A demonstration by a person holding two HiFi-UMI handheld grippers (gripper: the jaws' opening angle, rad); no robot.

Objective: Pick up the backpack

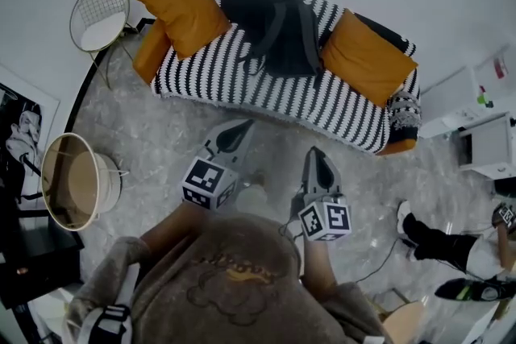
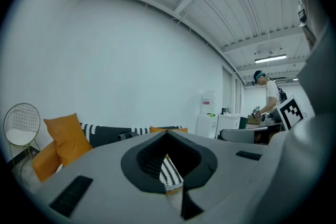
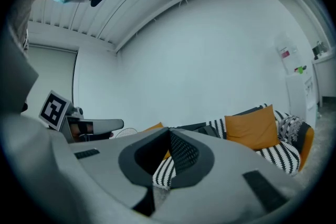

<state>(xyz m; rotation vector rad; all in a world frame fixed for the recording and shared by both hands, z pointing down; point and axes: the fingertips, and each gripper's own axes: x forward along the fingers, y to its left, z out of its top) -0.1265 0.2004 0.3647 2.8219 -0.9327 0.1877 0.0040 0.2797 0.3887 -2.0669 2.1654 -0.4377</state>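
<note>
A dark grey backpack [image 1: 278, 28] lies on a black-and-white striped sofa [image 1: 242, 84], between two orange cushions. My left gripper [image 1: 236, 133] and my right gripper [image 1: 318, 161] are both shut and empty, held side by side over the floor in front of the sofa and pointing at it. In the left gripper view the backpack [image 2: 107, 135] shows as a dark shape past the shut jaw tips [image 2: 168, 132]. In the right gripper view the backpack [image 3: 202, 128] sits just left of an orange cushion [image 3: 254, 126], beyond the shut tips [image 3: 169, 130].
A white wire chair [image 1: 101, 16] stands left of the sofa and a round wire basket [image 1: 76, 181] sits on the floor at the left. White cabinets [image 1: 476, 125] stand at the right. Another person's legs [image 1: 451, 246] are on the floor at the lower right. A cable [image 1: 379, 262] trails there.
</note>
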